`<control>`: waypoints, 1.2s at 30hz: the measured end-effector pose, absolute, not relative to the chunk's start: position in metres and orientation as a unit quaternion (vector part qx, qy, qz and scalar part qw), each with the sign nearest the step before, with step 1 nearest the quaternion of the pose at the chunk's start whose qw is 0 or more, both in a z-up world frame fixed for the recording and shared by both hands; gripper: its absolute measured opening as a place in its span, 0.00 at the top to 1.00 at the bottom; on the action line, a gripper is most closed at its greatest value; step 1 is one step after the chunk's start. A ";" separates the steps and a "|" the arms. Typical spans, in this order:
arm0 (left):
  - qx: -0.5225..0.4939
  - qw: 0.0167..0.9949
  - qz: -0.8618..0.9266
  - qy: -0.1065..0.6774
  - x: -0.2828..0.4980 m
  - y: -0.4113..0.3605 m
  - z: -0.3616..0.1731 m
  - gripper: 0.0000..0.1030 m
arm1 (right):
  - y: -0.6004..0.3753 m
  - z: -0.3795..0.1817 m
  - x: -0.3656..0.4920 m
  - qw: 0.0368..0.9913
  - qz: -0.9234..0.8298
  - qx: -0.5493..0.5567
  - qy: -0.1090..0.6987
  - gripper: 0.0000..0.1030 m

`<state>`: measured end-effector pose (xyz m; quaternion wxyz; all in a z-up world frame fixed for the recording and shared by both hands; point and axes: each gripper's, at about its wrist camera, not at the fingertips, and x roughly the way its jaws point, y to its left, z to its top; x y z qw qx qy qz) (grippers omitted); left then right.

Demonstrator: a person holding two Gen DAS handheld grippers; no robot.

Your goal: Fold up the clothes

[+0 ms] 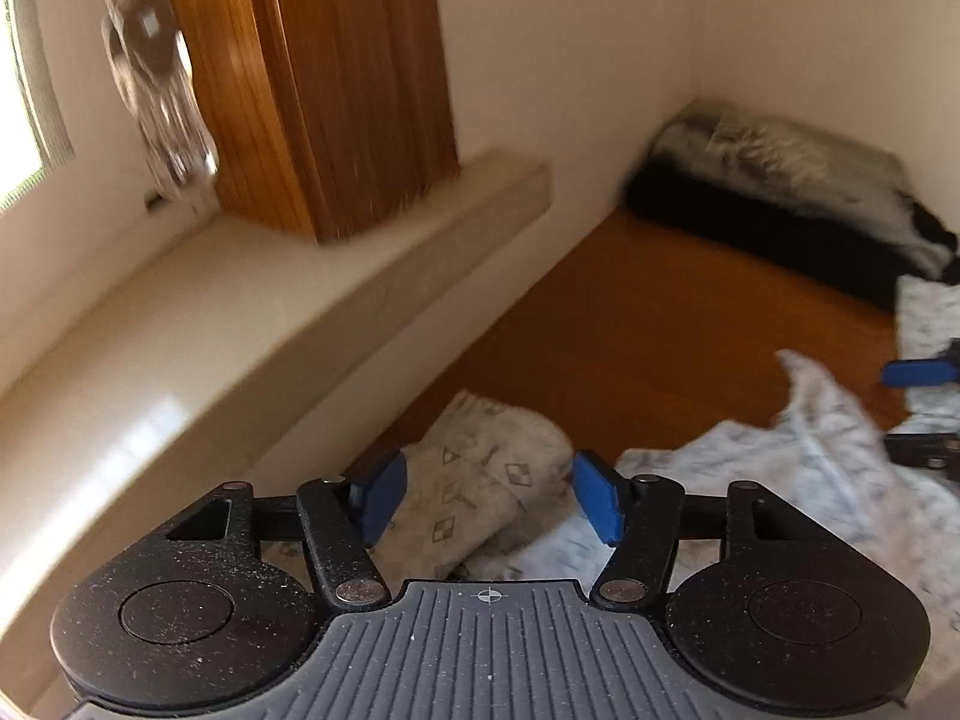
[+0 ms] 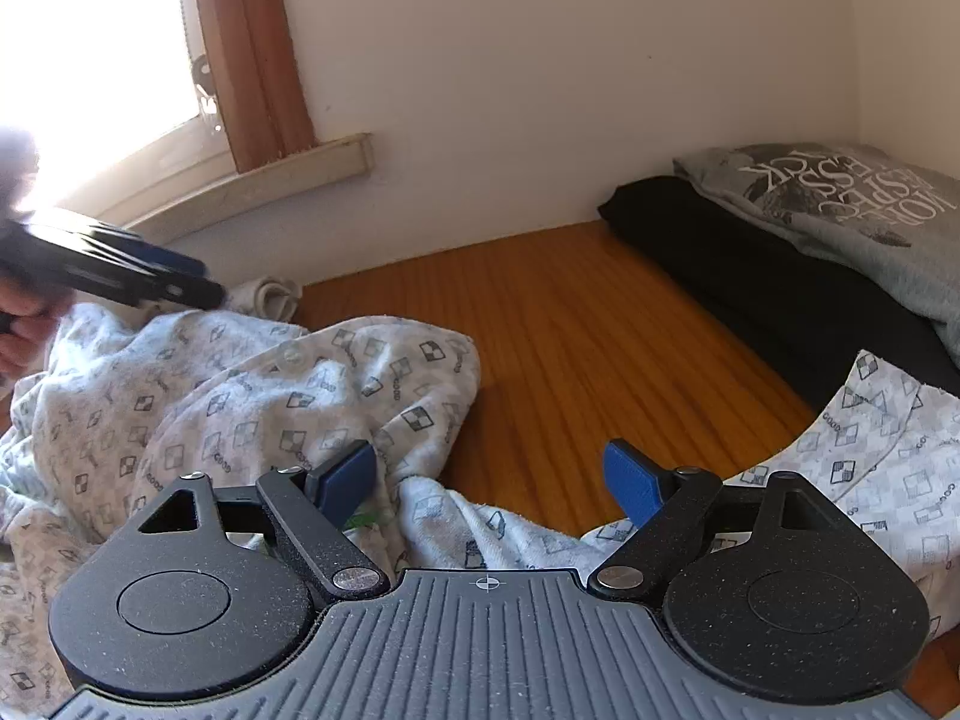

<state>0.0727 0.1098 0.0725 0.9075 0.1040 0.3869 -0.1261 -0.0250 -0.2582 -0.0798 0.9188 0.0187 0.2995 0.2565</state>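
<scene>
Here, both tongs apart over patterned shirt [image 2: 252, 396]

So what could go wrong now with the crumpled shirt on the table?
1. The patterned shirt lies bunched, and both the left gripper and right gripper stand open with nothing held. A grab now might catch several layers and fold it crooked.
2. One part of the shirt hangs near the front of the wooden table; a pull could drag it off.
3. The folded grey sweatshirt and black garment sit close by, so a wide sweep could muss them.
</scene>
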 end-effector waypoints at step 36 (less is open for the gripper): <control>0.047 0.960 0.094 0.261 -0.167 0.355 0.186 0.77 | -0.260 -0.080 -0.025 0.920 0.254 0.024 0.298 0.22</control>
